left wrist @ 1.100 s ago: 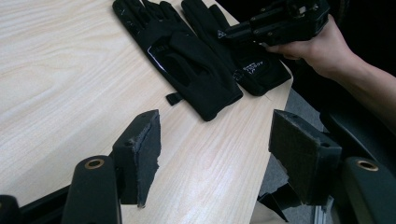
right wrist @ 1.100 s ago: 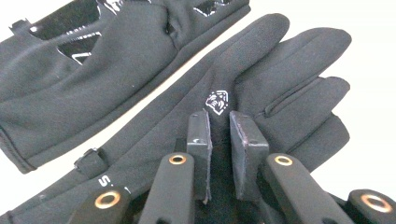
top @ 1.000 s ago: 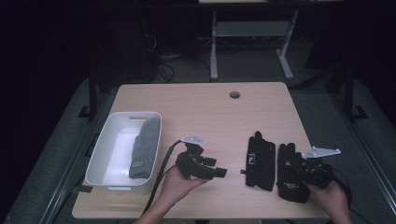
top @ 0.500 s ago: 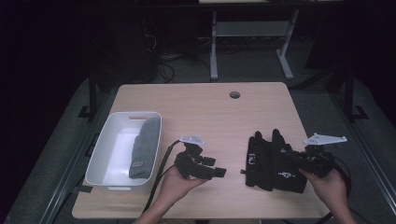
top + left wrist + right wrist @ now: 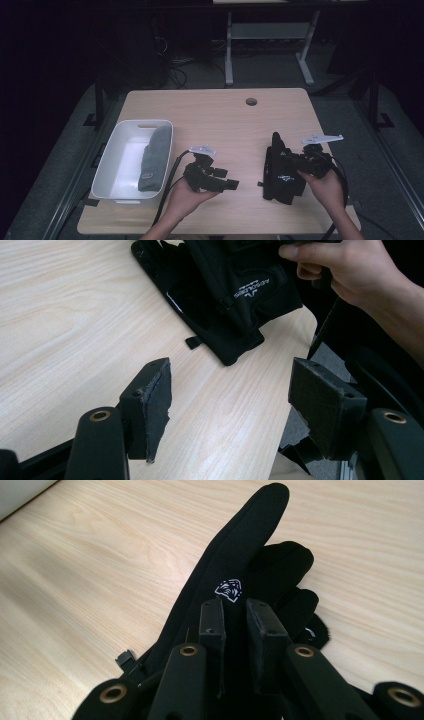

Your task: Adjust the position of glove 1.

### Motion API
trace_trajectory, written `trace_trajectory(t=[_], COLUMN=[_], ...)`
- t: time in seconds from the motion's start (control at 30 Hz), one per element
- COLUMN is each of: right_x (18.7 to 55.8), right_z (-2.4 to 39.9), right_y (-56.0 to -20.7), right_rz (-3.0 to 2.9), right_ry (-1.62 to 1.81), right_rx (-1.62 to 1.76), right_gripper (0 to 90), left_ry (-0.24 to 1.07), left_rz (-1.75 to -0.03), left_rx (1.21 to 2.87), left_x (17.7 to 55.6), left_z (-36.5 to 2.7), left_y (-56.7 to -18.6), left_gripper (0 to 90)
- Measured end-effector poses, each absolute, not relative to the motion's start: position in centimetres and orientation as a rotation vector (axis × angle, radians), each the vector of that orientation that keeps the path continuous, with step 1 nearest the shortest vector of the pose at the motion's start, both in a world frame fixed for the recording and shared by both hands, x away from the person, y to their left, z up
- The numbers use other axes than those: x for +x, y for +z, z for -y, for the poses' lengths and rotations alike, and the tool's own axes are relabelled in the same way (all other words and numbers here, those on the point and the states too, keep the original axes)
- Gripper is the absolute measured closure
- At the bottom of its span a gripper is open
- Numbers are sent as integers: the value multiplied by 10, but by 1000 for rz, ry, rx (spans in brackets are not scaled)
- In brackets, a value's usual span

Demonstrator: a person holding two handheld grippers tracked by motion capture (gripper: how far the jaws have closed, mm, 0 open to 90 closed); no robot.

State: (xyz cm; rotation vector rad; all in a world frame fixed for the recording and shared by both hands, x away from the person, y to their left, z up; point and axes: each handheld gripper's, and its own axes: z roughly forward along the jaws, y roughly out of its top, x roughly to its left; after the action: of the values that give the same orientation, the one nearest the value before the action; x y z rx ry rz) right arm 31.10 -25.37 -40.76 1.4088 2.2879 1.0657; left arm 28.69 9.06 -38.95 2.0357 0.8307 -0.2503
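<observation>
Two black gloves [image 5: 281, 172] lie overlapping on the right part of the wooden table [image 5: 220, 120]. My right gripper [image 5: 296, 164] is shut on the upper glove [image 5: 240, 545], which bears a small white logo; its jaws pinch the fabric in the right gripper view [image 5: 235, 615]. That glove hangs partly over the other one. My left gripper [image 5: 229, 185] rests in the left hand near the table's front, jaws open and empty [image 5: 230, 390], pointing toward the gloves [image 5: 235, 295]. The right hand [image 5: 350, 270] appears beyond them.
A white tub [image 5: 112, 165] stands at the table's left with a grey cloth item [image 5: 155, 157] lying inside along its right wall. A round cable hole [image 5: 251, 101] sits near the far edge. A desk frame stands on the dark floor behind.
My right gripper has moved left and upward with one glove, drawing it onto the other glove. The left gripper has stayed in place.
</observation>
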Motion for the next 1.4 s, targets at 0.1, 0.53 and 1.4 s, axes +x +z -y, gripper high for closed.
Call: trace_trajectory(t=[0.1,0.53,1.4], right_x=[314,313,286], right_z=[250,246,254], right_y=[-415,-432,-452], right_rz=[-2299,-2309,-2431], right_ry=[1055,1035,1029], right_rx=[1435,1461,1357], right_gripper=[776,539,876], left_ry=[-254,-260,-277], left_rz=[-833,-834,-834], left_rx=[2037,2060,2085], left_x=[287,286,288], left_z=[-90,-85,-65], left_y=[-392,-399,-415], left_gripper=[332,330,335])
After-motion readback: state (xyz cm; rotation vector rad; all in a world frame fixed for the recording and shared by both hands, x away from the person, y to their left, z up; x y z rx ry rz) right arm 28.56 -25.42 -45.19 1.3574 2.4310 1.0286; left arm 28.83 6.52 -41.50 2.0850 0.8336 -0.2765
